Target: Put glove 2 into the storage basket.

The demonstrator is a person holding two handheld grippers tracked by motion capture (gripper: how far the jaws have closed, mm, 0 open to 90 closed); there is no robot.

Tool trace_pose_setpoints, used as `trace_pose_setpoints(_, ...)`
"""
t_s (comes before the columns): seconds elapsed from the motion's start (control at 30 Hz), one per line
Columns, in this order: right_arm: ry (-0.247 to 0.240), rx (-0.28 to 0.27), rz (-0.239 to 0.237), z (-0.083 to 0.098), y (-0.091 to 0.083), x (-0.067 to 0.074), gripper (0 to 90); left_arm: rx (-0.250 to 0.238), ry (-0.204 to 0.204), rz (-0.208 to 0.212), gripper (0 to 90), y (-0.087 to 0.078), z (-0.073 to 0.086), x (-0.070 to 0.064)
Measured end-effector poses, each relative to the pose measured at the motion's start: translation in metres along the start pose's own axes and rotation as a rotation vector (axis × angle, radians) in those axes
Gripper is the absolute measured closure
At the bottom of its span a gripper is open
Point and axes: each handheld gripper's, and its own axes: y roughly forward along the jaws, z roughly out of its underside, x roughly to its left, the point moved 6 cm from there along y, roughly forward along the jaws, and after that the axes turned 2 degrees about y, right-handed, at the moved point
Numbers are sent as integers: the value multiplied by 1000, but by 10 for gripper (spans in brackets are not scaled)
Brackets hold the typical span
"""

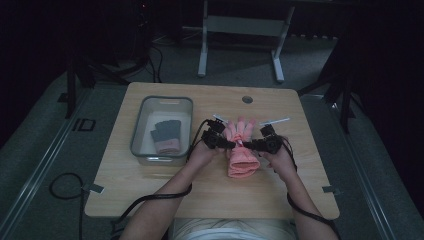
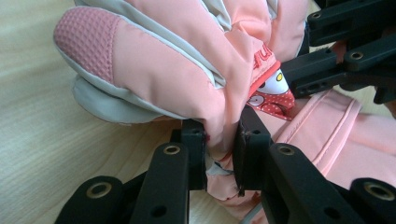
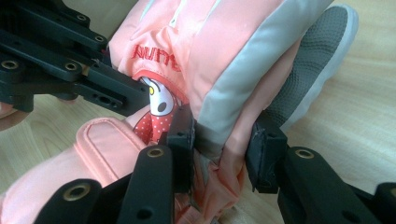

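A pink ski glove [image 1: 243, 161] lies mid-table, fingers pointing away from the person and cuff toward them. It has grey trim and a cartoon patch [image 2: 273, 91] near the wrist. My left gripper [image 1: 231, 144] comes in from the left and is shut on a fold of the glove [image 2: 177, 70] at its wrist. From the right, my right gripper [image 1: 246, 146] is shut on the glove [image 3: 224, 51] at the opposite side. In the left gripper view the right gripper [image 2: 299, 77] sits just beyond the patch. A second thumb under the pink one hints at another glove beneath.
A grey plastic bin [image 1: 137, 131] stands left of the grippers and holds a grey and pink pair of gloves [image 1: 166, 136]. The table has a cable hole [image 1: 247, 99] near its far edge. A white frame stand [image 1: 240, 30] is on the floor behind.
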Motion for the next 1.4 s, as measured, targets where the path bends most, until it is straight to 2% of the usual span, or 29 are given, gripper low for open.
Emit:
trace_pose_setpoints(0.23,-12,-66,-7,-15,-18,11,665,-37,41,-30,765,-23,-16,-11)
trace_pose_setpoints(0.3,-27,-93,-11,-24,-26,17,664,-48,55,-44,765,-34,-22,-14)
trace_pose_setpoints(0.43,-38,-104,-15,-31,-31,22,664,-55,78,-67,765,-45,-28,-17)
trace_pose_setpoints(0.53,-56,-117,-26,-43,-36,30,664,-61,104,-103,764,-59,-35,-18)
trace_pose_setpoints(0.63,-63,-126,-25,-49,-38,35,664,-69,105,-109,765,-66,-38,-18)
trace_pose_setpoints(0.87,-102,-156,-32,-75,-46,56,664,-96,106,-137,765,-97,-49,-16)
trace_pose_setpoints(1.13,-126,-165,-50,-93,-42,72,664,-105,102,-174,764,-122,-52,-8)
trace_pose_setpoints(1.4,-167,-175,-64,-118,-38,95,664,-140,93,-213,765,-153,-55,0)
